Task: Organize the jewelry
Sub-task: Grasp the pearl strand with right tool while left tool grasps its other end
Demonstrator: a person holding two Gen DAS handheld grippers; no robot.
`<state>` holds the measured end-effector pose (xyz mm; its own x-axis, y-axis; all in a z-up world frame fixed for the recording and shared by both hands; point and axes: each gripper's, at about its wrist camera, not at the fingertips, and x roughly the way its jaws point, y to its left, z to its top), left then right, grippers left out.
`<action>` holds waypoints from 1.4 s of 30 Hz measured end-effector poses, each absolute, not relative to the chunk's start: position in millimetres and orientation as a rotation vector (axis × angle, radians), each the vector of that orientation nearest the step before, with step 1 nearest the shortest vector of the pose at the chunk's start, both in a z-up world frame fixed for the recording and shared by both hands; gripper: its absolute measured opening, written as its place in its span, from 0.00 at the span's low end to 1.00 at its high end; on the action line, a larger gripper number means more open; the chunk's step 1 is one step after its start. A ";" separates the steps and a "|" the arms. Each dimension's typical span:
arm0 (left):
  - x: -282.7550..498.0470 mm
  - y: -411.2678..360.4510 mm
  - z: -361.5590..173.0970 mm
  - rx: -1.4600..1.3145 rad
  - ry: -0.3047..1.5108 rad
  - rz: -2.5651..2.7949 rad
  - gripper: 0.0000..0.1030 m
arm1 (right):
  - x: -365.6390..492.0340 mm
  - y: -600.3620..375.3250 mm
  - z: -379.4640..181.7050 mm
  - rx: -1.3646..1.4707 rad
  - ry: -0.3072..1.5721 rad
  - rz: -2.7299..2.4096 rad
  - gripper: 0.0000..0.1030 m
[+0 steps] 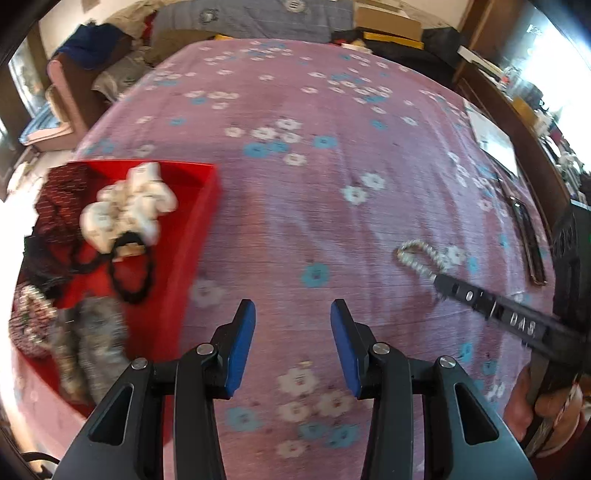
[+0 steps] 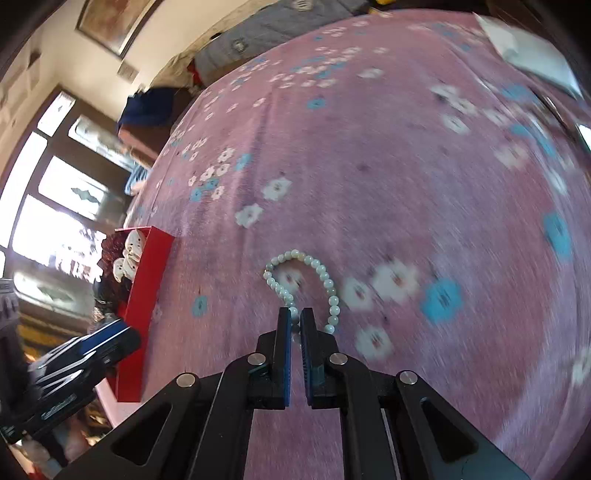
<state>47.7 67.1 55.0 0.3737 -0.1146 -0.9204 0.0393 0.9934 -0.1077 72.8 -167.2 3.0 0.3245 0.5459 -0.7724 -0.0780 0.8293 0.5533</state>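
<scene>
A white pearl bead string (image 2: pixel 310 273) lies looped on the pink flowered bedcover, and my right gripper (image 2: pixel 295 314) is shut on its near end. The same string (image 1: pixel 419 256) and the right gripper (image 1: pixel 441 284) show at the right of the left wrist view. My left gripper (image 1: pixel 293 314) is open and empty above the cover, to the right of a red box (image 1: pixel 192 236). The box holds white bead pieces (image 1: pixel 129 205), a black cord necklace (image 1: pixel 129 269) and other blurred jewelry. In the right wrist view the red box (image 2: pixel 147 280) and the left gripper (image 2: pixel 107 341) are at the left.
The pink bedcover (image 1: pixel 295 184) fills both views. A dark flat strip (image 1: pixel 528 240) and a white sheet (image 1: pixel 495 142) lie near its right edge. Clothes and boxes pile up at the far end (image 1: pixel 258 18). Windows (image 2: pixel 55 206) are at the left.
</scene>
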 end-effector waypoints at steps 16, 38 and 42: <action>88.6 -14.5 24.3 -0.089 1.222 -0.322 0.39 | 39.0 -183.0 15.0 0.387 1.118 0.413 0.06; 87.7 -46.7 11.3 0.094 1.158 -0.344 0.24 | 43.5 -175.2 11.0 0.202 1.061 0.308 0.28; 87.1 -54.1 9.6 0.100 1.159 -0.363 0.06 | 40.9 -165.7 11.0 0.125 1.032 0.280 0.24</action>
<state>87.1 -54.1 9.6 0.3496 -0.2282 -0.9087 0.3304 0.9376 -0.1084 40.9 -165.7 11.0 0.4815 0.2877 -0.8279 -0.1710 0.9573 0.2331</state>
